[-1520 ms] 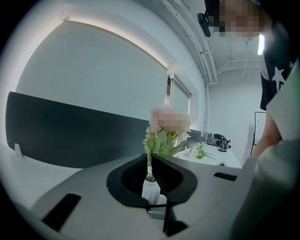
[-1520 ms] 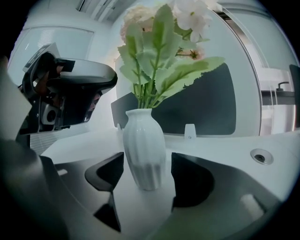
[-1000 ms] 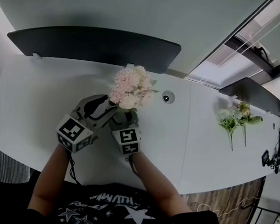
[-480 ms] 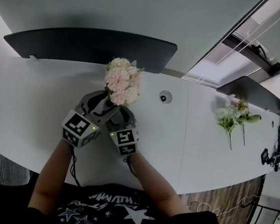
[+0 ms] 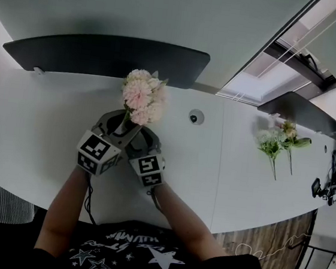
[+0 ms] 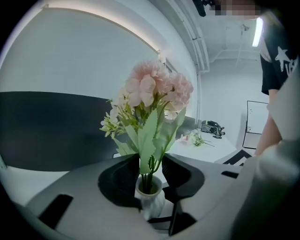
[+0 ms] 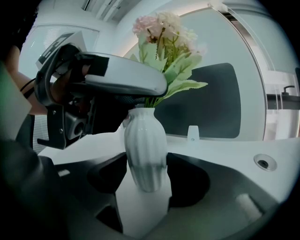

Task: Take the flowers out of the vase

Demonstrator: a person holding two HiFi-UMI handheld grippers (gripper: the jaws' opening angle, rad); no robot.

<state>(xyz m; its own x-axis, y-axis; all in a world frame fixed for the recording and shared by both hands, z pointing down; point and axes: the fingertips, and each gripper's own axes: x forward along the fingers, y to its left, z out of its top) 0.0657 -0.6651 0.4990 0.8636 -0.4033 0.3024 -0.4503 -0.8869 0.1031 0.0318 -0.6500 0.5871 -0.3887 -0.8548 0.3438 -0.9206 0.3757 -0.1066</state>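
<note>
A bunch of pink and cream flowers stands in a small white ribbed vase on the white table. My right gripper is shut on the vase's belly, with a pad on each side. Just above the vase mouth, my left gripper has the green stems between its jaws, which are closing onto the stems and leaves. In the head view both grippers sit close together under the blooms and hide the vase.
A black panel runs along the table's back edge. A round grommet lies right of the bouquet. More flowers lie loose on the table at the right, with dark devices beyond them at the far right edge.
The bouquet has swung to the left and stands straighter. My left gripper has shifted in with it, closer over the right one. The right gripper has kept still.
</note>
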